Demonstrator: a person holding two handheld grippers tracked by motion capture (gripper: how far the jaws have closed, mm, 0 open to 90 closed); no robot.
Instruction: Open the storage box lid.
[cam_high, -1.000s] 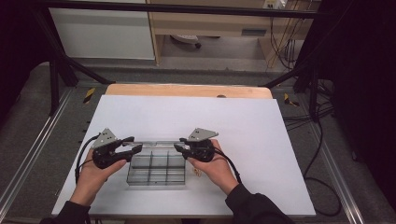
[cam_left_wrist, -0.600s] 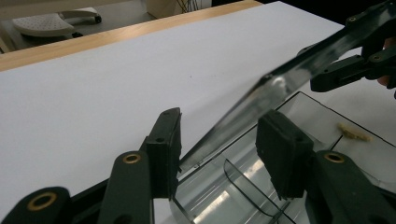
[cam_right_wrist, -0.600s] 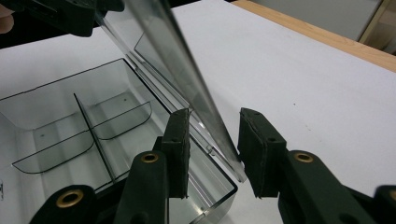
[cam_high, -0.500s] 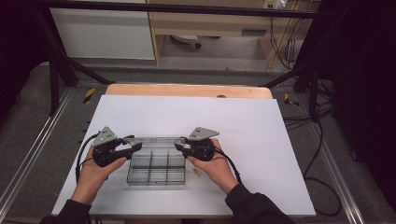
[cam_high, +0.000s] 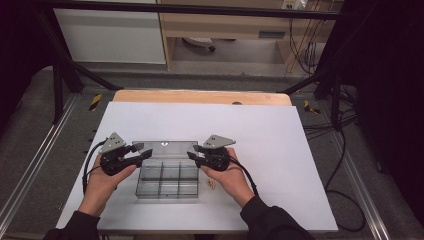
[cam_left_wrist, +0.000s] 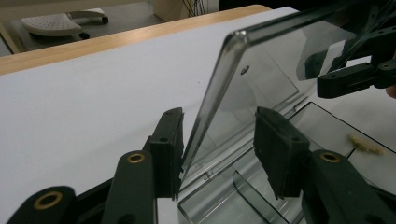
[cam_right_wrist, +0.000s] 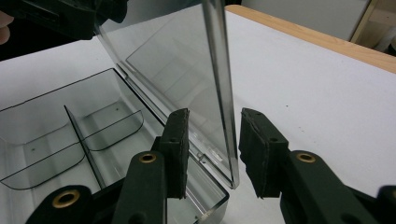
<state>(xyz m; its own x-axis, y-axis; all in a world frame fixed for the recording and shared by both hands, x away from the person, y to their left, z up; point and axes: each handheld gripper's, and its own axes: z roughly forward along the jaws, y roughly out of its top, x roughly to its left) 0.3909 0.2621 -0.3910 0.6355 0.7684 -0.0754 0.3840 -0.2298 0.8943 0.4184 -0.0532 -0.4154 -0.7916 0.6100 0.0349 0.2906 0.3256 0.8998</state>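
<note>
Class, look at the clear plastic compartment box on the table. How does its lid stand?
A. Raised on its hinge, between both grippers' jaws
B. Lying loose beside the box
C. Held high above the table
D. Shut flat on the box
A: the lid stands tilted up from the compartment box, its side edges between the jaws of the left gripper and right gripper.

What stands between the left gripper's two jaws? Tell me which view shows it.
The raised clear lid of the compartment box stands edge-on between the left gripper's jaws, close against one pad and apart from the other. The left gripper view shows it.
</note>
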